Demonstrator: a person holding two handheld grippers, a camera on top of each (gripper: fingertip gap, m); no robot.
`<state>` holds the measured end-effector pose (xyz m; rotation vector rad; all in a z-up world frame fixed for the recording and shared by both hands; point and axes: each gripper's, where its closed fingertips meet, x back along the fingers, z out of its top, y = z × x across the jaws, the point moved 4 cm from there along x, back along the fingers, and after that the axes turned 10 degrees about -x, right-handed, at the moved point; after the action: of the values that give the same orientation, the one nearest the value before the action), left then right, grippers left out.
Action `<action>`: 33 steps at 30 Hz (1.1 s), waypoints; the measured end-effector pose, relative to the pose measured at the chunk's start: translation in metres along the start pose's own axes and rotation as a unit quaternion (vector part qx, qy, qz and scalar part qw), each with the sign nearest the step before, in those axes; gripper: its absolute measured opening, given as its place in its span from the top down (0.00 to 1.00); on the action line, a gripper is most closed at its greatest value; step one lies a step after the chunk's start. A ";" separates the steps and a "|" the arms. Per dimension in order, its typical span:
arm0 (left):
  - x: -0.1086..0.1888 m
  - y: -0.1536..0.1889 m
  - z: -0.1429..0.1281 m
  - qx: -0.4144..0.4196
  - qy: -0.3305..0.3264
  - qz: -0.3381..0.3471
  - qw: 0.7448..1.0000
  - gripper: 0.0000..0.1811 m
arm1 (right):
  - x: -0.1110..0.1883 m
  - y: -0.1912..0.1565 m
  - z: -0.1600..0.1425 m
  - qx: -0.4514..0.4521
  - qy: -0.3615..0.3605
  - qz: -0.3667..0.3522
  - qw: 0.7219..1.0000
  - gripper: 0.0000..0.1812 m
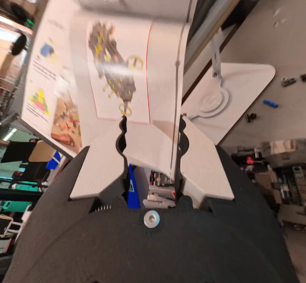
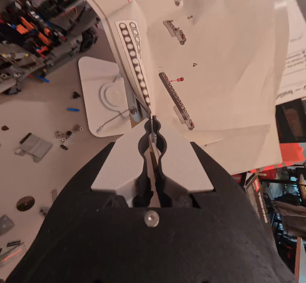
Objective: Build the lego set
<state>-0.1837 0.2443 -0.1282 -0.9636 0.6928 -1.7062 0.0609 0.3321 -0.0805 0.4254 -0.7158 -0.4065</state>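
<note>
The lego instruction booklet (image 1: 119,69) stands open on a white stand (image 1: 235,89), its pages blurred. My left gripper (image 1: 153,117) is open, and a loose page edge (image 1: 175,126) hangs between its fingers close to the right one. My right gripper (image 2: 153,117) is shut on the edge of a booklet page (image 2: 215,76) that shows black beam drawings, and the page bends up from the jaws. A large grey, black and orange lego model (image 2: 41,26) sits on the table at the upper left of the right wrist view.
Loose lego parts lie on the tan table: a blue pin (image 2: 72,109), a grey panel (image 2: 35,146), small black and grey pieces (image 2: 67,134) and a dark round part (image 2: 25,203). The stand base (image 2: 102,93) lies left of my right gripper. Boxes and clutter stand beyond the table edge (image 2: 289,192). About 25 cm separates my left fingertips from my right.
</note>
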 end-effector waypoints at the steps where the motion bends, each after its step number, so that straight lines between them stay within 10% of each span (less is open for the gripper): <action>1: 0.003 -0.001 0.013 -0.002 0.016 0.008 1.000 0.65 | 0.001 -0.004 0.009 0.007 0.006 -0.006 1.000 1.00; 8: 0.004 -0.008 0.089 -0.020 0.073 0.090 0.993 0.39 | -0.005 -0.043 0.080 0.043 0.072 -0.057 0.995 1.00; 14: -0.032 -0.029 0.088 0.008 0.043 0.158 0.986 0.22 | -0.024 -0.082 0.119 0.041 0.128 -0.085 0.987 1.00; 21: -0.037 -0.043 0.080 0.071 0.064 0.158 0.983 0.61 | -0.020 -0.102 0.134 0.019 0.215 -0.028 0.976 0.98; 26: -0.032 -0.053 0.058 0.135 0.083 0.120 0.980 0.92 | 0.015 -0.048 0.122 -0.070 0.284 -0.044 0.955 0.96; 33: -0.026 -0.051 0.020 0.192 0.074 0.072 0.976 0.98 | 0.017 0.028 0.054 -0.246 0.313 -0.046 0.916 0.92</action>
<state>-0.1873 0.2848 -0.0837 -0.5090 0.4882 -1.7115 0.0405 0.3347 -0.0204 0.0908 0.0435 -0.4881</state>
